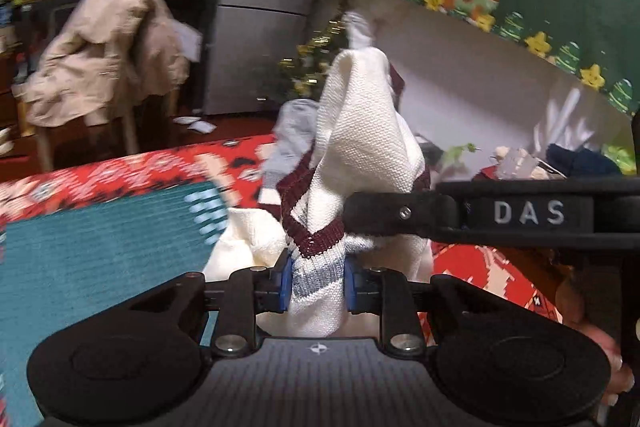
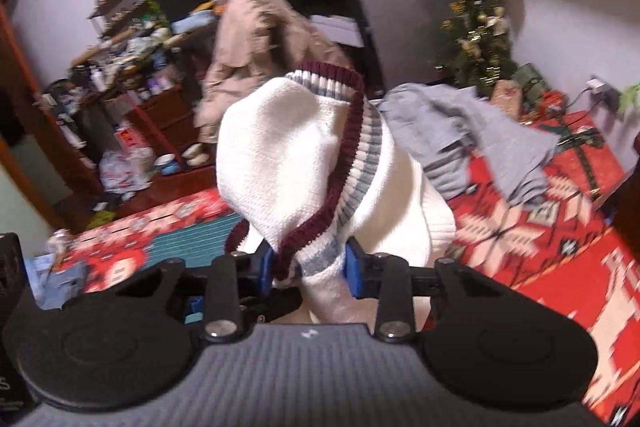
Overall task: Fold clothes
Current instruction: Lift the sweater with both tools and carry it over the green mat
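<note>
A white knit sweater (image 1: 360, 135) with maroon and grey-blue striped ribbing hangs bunched between both grippers, lifted off the red patterned cloth. In the left wrist view my left gripper (image 1: 316, 283) is shut on the sweater's ribbed edge, its blue pads (image 1: 285, 283) pressing the fabric from both sides. The other gripper's black body (image 1: 500, 215) crosses from the right, its tip against the same sweater. In the right wrist view my right gripper (image 2: 312, 267) is shut on the sweater (image 2: 276, 155) at its striped trim, the fabric piled up in front of the lens.
A grey garment (image 2: 464, 135) lies on the red patterned cloth (image 2: 532, 227) at the right. A teal striped area (image 1: 100, 247) lies to the left. Beyond stand a chair draped with a beige coat (image 1: 108, 47), a grey fridge (image 1: 264, 7), cluttered shelves (image 2: 120, 47) and a small Christmas tree (image 2: 476, 31).
</note>
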`<state>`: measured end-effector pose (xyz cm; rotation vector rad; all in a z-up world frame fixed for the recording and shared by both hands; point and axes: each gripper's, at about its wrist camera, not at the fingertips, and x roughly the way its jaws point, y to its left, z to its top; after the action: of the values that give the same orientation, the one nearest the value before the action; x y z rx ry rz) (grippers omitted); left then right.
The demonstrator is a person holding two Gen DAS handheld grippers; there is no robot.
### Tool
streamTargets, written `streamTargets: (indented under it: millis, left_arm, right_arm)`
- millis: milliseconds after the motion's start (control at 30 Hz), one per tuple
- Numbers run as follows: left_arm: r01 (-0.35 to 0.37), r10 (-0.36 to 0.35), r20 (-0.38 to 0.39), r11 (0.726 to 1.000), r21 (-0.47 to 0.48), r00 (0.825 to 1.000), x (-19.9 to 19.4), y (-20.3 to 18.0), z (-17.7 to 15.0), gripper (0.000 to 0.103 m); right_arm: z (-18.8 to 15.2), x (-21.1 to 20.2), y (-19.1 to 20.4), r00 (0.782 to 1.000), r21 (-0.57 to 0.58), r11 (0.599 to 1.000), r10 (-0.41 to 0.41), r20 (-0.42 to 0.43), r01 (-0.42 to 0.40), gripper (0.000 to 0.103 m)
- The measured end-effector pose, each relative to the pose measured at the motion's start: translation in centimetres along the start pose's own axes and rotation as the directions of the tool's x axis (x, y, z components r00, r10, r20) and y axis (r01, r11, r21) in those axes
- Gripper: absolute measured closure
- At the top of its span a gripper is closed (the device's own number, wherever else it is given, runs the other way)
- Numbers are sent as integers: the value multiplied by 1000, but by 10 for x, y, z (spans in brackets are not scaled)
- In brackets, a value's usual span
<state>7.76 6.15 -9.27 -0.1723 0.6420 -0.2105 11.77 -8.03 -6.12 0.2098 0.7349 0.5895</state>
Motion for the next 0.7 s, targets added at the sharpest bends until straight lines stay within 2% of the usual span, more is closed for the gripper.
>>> streamTargets:
  millis: [233, 433, 700]
  left_arm:
    - [-94, 92, -29, 991, -98, 995, -72, -1, -37, 80]
    - [-190, 184, -58, 975, -115, 981, -117, -10, -60, 80]
    - [-211, 203, -72, 967, -145, 977, -149, -16, -80, 80]
  right_arm:
    - [-47, -47, 80, 992, -78, 991, 100, -73, -106, 65]
    - [-87, -86, 131, 977, -105, 977, 171, -126, -184, 65]
    - [-114, -126, 158, 961, -128, 961, 222, -167, -244, 64]
